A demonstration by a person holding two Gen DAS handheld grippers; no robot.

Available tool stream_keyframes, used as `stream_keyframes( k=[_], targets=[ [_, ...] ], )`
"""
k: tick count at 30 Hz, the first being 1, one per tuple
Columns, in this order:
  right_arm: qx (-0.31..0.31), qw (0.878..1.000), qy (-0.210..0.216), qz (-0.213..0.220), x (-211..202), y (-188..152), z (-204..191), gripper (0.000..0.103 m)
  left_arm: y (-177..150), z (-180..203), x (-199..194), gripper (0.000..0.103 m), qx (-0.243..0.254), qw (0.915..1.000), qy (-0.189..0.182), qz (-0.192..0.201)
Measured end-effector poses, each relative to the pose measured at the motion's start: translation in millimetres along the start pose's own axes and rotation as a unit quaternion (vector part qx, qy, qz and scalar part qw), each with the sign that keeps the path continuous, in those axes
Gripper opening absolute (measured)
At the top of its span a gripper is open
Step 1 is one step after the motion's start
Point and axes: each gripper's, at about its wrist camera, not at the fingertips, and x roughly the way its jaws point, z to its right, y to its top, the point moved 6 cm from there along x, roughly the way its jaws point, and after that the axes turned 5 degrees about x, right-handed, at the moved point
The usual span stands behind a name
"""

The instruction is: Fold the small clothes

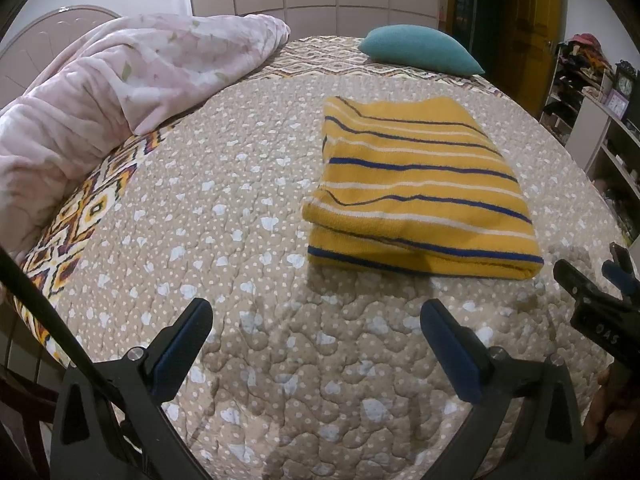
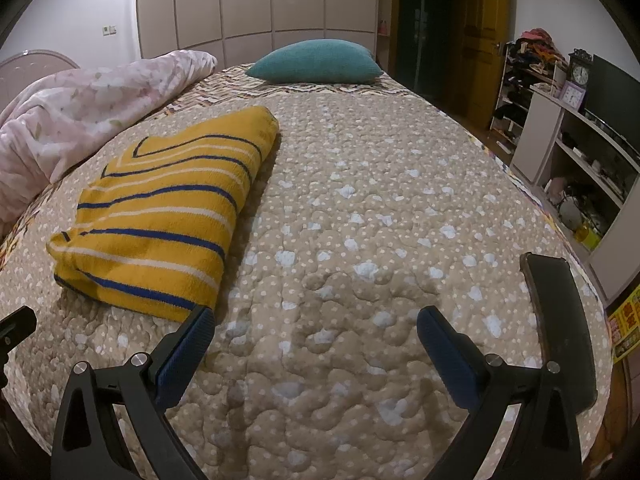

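Folded and lying flat on the quilted bedspread [image 1: 248,216]: yellow striped garment [image 1: 416,188], blue and white bands running across it, doubled edge facing the cameras. Seen from the left wrist just ahead and to the right of centre; seen from the right wrist well over on the left [image 2: 160,216], its near corner just beyond the left blue pad. Left gripper [image 1: 316,316] spread wide, blue pads [image 1: 182,354] apart, nothing between them, poised above bare quilt short of the garment. Right gripper [image 2: 316,318] likewise spread wide and empty, above the quilt beside the garment's near right corner, not touching it. Also caught at the right edge of the left view: black tips of the right gripper [image 1: 592,292], close to the garment's near right corner, contact impossible to tell. Behind, along the left side of the bed, a bunched pink floral blanket [image 1: 120,92]. At the far end, a teal pillow [image 2: 316,62] resting on the patterned border of the spread. Off to the right, white shelving [image 2: 568,152] with a small clock [image 2: 580,74] on top, and a yellow-brown door [image 2: 480,32] beyond.
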Motion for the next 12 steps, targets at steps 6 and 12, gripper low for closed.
stream_keyframes(
  k=[6,12],
  targets=[
    [-0.004,1.0,0.001,0.004,-2,2,-4,0.103,-2,1,6,0.103,0.0,1.0,-0.003,-0.006],
    [-0.011,1.0,0.005,-0.001,1,3,-12,0.103,-5,0,13,0.103,0.0,0.9998,-0.007,-0.016]
  ],
)
